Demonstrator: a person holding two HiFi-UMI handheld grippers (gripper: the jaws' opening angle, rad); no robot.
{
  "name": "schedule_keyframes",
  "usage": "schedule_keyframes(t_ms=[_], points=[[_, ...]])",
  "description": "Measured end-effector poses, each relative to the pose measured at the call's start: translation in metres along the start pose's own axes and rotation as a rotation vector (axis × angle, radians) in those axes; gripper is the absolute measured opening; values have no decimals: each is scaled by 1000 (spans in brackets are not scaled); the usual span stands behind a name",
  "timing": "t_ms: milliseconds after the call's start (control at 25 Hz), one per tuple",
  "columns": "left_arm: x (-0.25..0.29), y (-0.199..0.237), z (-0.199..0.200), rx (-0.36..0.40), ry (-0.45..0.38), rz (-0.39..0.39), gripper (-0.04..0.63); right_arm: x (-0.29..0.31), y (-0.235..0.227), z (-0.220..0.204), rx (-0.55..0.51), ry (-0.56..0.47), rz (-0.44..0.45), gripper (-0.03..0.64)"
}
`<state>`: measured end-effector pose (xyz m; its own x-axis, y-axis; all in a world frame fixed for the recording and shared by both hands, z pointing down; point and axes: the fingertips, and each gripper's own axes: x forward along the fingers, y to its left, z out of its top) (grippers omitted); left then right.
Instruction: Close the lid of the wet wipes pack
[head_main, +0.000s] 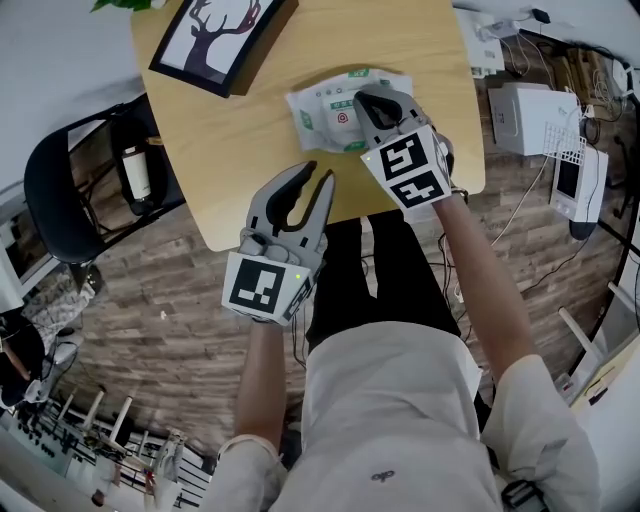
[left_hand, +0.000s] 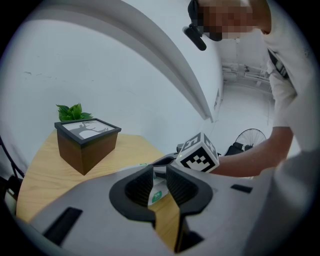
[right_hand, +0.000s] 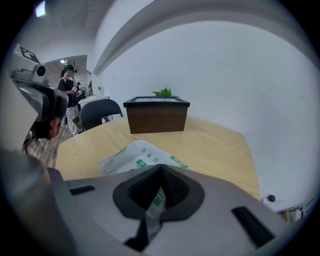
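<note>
Status: the white soft-plastic wet wipes pack with green print lies flat on the light wooden round-cornered table, near the middle, well apart from the dark wooden box with a deer picture on top.

The right gripper has its jaws drawn together with nothing pinched, tips down on the pack's top where the lid should be. I judge the press-down is under way or just done (the lid itself is hidden under the jaws, so its seating is unconfirmed).

The left gripper hangs at the table's near edge, its jaws narrowly apart and empty.

What is left: lift off and check that the lid lies flush.

Count: one pack, one box, one green plant, one table, two grippers.
</note>
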<state>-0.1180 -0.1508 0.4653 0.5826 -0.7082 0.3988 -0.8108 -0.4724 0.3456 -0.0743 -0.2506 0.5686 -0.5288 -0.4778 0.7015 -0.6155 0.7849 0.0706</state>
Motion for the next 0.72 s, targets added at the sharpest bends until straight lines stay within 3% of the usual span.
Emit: schedule_keyframes(t_ms=[720], points=[[-34, -20, 17, 47, -25, -5, 78, -90, 18, 26, 37, -88, -49, -2]])
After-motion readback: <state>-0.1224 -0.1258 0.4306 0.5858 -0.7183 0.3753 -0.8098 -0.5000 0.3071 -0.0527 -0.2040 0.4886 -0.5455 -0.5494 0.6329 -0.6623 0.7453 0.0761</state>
